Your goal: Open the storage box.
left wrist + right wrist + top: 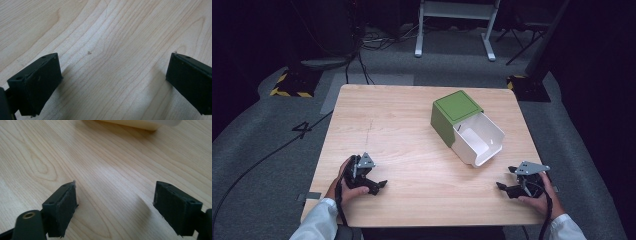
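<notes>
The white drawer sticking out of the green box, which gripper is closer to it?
Right. The right gripper sits just below the white drawer, slightly to its right; the left gripper rests far off at the table's near left.

Green box point(455, 111) with white drawer point(479, 140) on pale, wavy-grained wood counter point(402, 130). Black fingers point(37, 82) on both grippers. Grey carpet floor point(262, 135), yellow-black striped tape point(289, 92).
</notes>
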The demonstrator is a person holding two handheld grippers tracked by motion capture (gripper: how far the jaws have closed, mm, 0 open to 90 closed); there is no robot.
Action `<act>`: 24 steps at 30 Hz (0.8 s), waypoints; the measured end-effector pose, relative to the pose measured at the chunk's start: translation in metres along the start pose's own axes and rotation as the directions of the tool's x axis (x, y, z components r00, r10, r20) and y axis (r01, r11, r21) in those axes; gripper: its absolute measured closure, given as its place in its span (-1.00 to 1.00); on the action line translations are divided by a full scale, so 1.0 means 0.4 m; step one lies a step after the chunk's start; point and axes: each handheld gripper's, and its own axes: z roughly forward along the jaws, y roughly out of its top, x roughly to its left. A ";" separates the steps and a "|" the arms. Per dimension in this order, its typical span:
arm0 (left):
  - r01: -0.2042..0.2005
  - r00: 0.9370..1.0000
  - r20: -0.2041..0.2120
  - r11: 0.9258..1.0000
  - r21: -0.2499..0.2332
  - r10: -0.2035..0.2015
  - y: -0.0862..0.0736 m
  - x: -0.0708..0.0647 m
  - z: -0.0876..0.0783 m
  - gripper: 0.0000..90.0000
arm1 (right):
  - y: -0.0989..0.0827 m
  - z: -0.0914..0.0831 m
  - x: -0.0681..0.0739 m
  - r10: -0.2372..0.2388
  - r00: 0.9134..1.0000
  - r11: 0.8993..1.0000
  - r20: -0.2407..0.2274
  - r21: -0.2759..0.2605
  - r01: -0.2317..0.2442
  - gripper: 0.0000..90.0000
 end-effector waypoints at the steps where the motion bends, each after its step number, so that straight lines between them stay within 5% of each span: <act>1: 0.000 1.000 0.000 1.000 0.000 0.000 0.000 0.000 0.000 -1.00 | -0.010 -0.003 -0.007 0.022 1.000 1.000 -0.006 -0.010 -0.022 -0.60; 7: 0.001 1.000 0.000 1.000 0.000 -0.001 0.000 0.000 0.000 -1.00 | -0.040 -0.004 -0.030 0.110 0.993 0.993 -0.033 -0.049 -0.112 -0.65; 24: 0.001 1.000 -0.003 1.000 0.000 -0.001 0.000 -0.001 -0.001 -1.00 | -0.040 -0.004 -0.029 0.111 0.994 0.993 -0.023 -0.047 -0.112 -0.66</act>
